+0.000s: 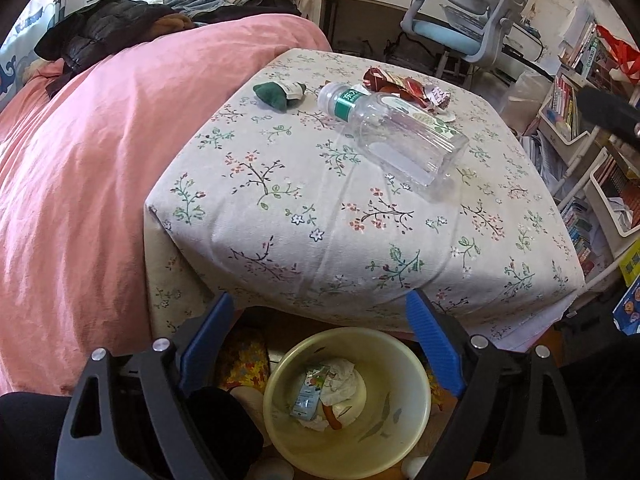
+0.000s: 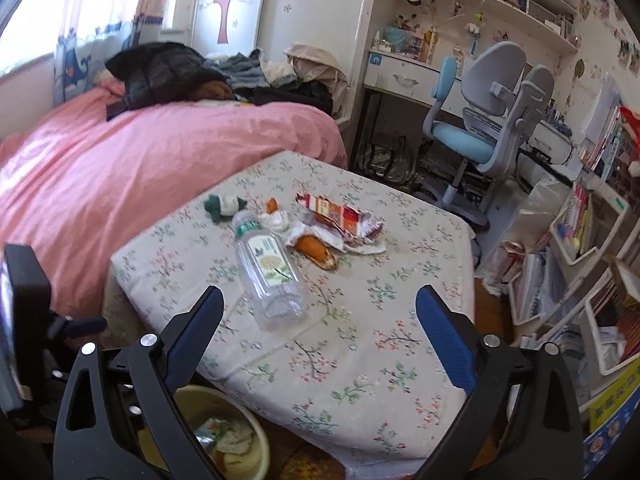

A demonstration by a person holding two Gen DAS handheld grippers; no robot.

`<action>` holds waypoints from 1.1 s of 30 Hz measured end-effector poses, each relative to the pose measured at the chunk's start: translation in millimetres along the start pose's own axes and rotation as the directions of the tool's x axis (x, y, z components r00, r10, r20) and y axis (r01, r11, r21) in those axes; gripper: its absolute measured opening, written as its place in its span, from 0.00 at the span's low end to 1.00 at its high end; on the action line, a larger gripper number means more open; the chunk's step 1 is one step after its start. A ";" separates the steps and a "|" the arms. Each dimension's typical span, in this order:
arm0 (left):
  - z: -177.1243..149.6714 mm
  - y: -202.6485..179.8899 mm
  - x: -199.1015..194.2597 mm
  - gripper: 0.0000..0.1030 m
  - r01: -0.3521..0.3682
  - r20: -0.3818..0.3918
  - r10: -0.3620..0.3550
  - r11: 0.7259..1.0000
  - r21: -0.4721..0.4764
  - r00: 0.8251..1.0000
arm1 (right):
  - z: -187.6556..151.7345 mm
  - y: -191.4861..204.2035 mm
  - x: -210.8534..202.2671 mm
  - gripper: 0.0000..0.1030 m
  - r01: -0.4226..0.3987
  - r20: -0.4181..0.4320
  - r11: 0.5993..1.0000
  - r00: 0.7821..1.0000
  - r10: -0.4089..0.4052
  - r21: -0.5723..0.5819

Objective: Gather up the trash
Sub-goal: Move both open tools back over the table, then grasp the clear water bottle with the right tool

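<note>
Yellow plastic waste bin (image 1: 416, 408) holds crumpled tissue (image 1: 340, 380) and a small carton (image 1: 309, 394); left gripper (image 1: 320, 312) above it and right gripper (image 2: 320, 308) both gape wide, empty.

- Counter (image 2: 360, 360): bottle (image 2: 270, 276) lying at centre; wrappers (image 2: 340, 220) behind it, toward the far right.
- Bed (image 2: 140, 184): left of the counter.
- Bin (image 1: 408, 412): on the floor at the counter's near edge.
- Chair (image 2: 480, 128): beyond the far right corner.
</note>
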State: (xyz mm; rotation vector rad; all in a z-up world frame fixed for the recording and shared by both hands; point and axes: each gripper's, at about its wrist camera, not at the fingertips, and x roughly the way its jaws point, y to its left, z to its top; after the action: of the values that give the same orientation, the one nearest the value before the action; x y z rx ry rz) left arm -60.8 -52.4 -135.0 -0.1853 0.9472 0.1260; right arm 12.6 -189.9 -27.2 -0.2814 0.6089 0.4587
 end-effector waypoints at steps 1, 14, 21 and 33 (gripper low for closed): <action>0.0 0.1 0.4 0.82 0.003 -0.003 -0.003 1.000 0.000 1.000 | 0.5 -1.0 -0.1 0.91 -0.008 0.001 1.000 1.000 0.008 0.009; 60.5 14.8 -19.8 0.82 -0.119 0.153 0.113 0.993 0.026 0.982 | -4.5 -1.4 34.2 0.93 -0.083 -0.090 0.996 0.992 0.087 0.043; 122.8 35.9 30.1 0.85 -0.163 0.070 0.160 0.986 0.044 0.985 | 8.8 15.2 85.6 0.93 -0.138 -0.191 0.988 0.974 0.122 -0.072; 172.1 38.0 89.1 0.85 -0.207 0.043 0.204 0.974 0.093 0.978 | 22.8 31.5 188.5 0.92 -0.247 -0.324 0.962 0.925 0.200 -0.113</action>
State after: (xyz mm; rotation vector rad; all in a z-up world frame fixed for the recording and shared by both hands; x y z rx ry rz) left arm 120.2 23.6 -113.4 0.0050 0.9353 0.2727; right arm 144.9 -92.0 -127.1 -0.4364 0.9215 0.6913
